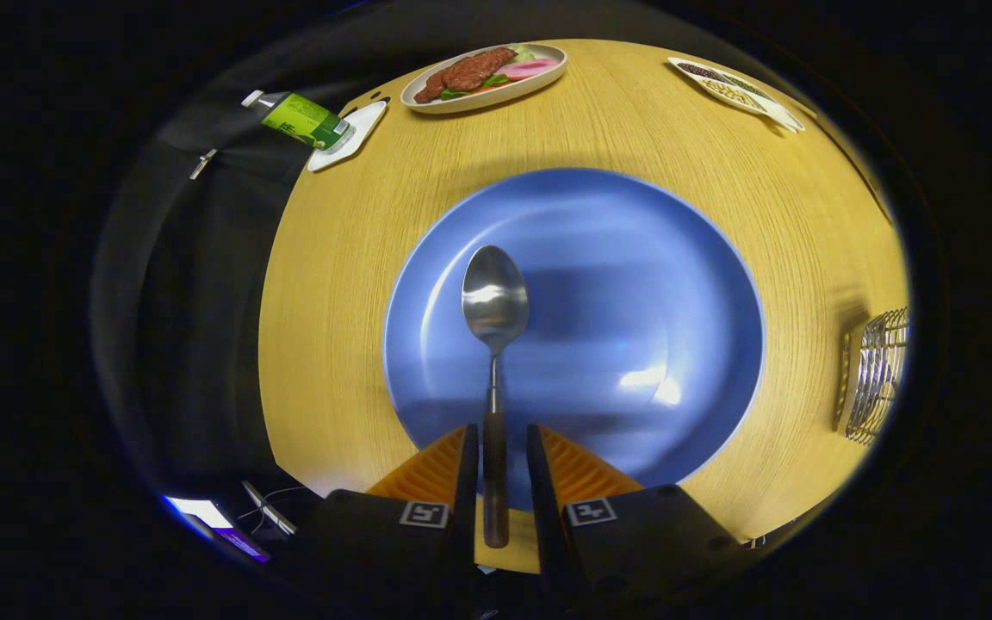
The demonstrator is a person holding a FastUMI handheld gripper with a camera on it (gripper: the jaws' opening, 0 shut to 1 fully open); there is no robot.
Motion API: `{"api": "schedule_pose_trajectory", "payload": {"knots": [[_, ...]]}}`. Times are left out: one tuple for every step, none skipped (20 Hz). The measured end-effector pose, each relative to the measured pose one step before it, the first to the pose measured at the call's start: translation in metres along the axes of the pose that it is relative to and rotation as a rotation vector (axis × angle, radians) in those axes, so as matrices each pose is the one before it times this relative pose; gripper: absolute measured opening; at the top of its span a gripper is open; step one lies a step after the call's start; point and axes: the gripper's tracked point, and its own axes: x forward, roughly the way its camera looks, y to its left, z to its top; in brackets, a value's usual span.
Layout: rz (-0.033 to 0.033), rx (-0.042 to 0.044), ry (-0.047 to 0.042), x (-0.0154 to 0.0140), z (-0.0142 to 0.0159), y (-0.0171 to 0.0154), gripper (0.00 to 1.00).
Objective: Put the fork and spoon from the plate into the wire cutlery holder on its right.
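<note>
The gripper (496, 456) sits at the near rim of the blue plate (634, 258), with the spoon (494, 301) handle running down the gap between its two fingers (466, 482). The left finger looks in contact w/ the handle; the right one shows a thin gap, so whether the tongs are clenched on it or just bracketing it cannot be told. The spoon points straight away from the fingers, bowl facing up over the plate's left-centre; whether it rests on the plate or is lifted off is unclear. The handle end is taken, not the bowl, probably so the utensil hangs in line w/ the fingers and can drop into the holder. No fork is on the plate, which is otherwise bare, so judged approx. half done. The wire cutlery holder (879, 375) stands on the wooden table (332, 258) to the right of the plate, apart from it. Far side: a food plate (483, 73), a green bottle (302, 119) on a white coaster (350, 138) far left, and a snack tray (733, 86) far right, all well apart from the work zone. Next move, as a judgement: confirm grip, then carry right toward the holder.
</note>
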Motion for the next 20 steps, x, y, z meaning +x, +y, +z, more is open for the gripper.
{"api": "schedule_pose_trajectory", "payload": {"knots": [[0.00253,-0.00387,0.00940,0.00063,-0.00303,-0.00132,0.32],[-0.00033,-0.00408,0.01110,0.00190,-0.00081,-0.00283,0.28],[0.00064,0.00052,0.00299,-0.00150,-0.00196,-0.00261,0.25],[0.00552,-0.00005,-0.00411,0.00064,0.00064,-0.00020,0.25],[-0.00435,-0.00489,-0.00177,-0.00064,0.00204,-0.00207,0.25],[0.00203,0.00478,-0.00692,0.00951,-0.00113,0.00004,0.25],[0.00108,0.00000,0.00332,-0.00991,0.00041,-0.00057,0.15],[0.01302,-0.00640,0.00603,-0.00005,-0.00057,0.00137,0.15],[0.00791,-0.00802,0.00511,0.00004,-0.00116,-0.00013,0.13],[0.01344,-0.00597,0.00020,0.00024,0.00016,0.00060,0.13],[0.00823,-0.00543,-0.00104,-0.00197,-0.00094,0.00089,0.11],[0.01578,-0.01079,-0.00166,-0.00324,-0.00096,0.00093,0.11],[0.01353,-0.00982,-0.01020,-0.00342,0.00107,0.00101,0.11],[0.01074,-0.00717,-0.00559,-0.00194,-0.00002,0.00039,0.11],[0.01812,-0.00898,-0.00157,-0.00350,-0.00105,0.00160,0.09],[0.00865,-0.00556,-0.00942,-0.00311,0.00042,-0.00040,0.09],[0.01008,-0.00589,-0.00162,-0.00527,-0.00069,0.00176,0.06],[0.00439,-0.00611,-0.00701,-0.00562,0.00009,-0.00049,0.06],[0.00038,-0.00390,-0.01048,-0.00632,0.00092,-0.00246,0.06],[0.00322,0.00014,-0.00275,-0.00694,-0.00061,-0.00194,0.06]]}}
